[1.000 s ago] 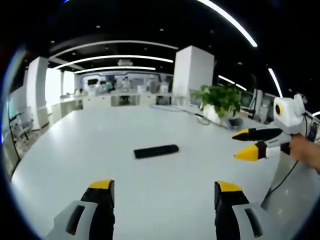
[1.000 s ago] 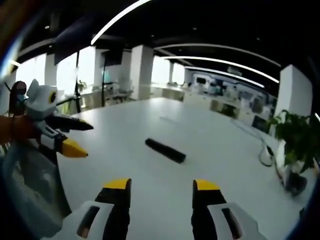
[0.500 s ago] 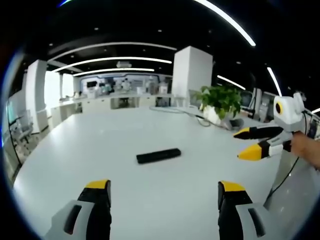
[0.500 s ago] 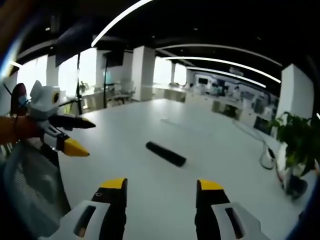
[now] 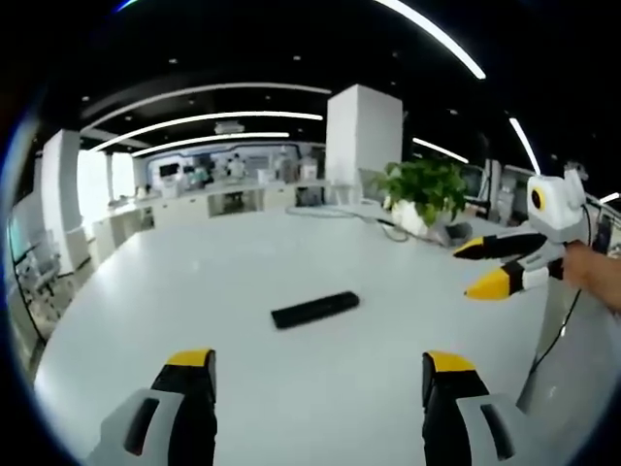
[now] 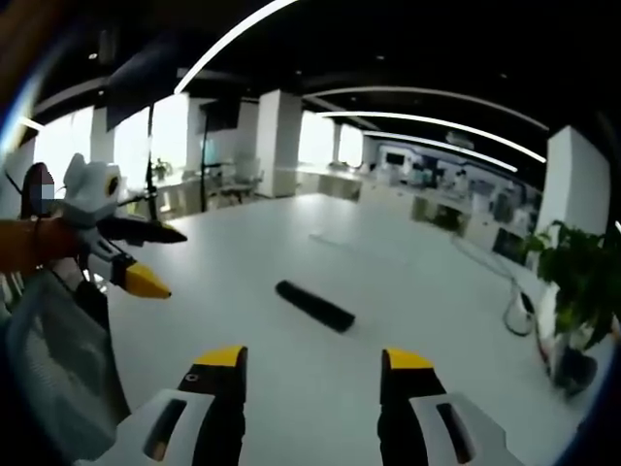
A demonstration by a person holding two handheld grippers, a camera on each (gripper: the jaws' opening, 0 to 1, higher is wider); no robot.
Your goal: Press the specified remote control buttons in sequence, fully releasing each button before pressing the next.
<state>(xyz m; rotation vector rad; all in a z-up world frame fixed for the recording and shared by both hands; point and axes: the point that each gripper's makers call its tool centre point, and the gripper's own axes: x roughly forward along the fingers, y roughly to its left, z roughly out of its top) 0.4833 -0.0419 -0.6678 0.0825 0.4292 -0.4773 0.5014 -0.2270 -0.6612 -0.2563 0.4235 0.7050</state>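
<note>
A slim black remote control lies flat on the big white table; from the other side the remote control lies just as flat. My left gripper hovers above the near table edge, jaws wide apart and empty, well short of the remote. My right gripper is also open and empty, held back from the remote. The right gripper enters the left gripper view from the right, open. The left gripper appears at the left of the right gripper view, open.
A potted plant stands at the table's far right with a cable beside it. A mesh office chair sits at the near left of the right gripper view. White pillars and desks fill the room behind.
Both views have shifted slightly as the hands drift. The remote has not moved on the table. Both grippers stay open.
</note>
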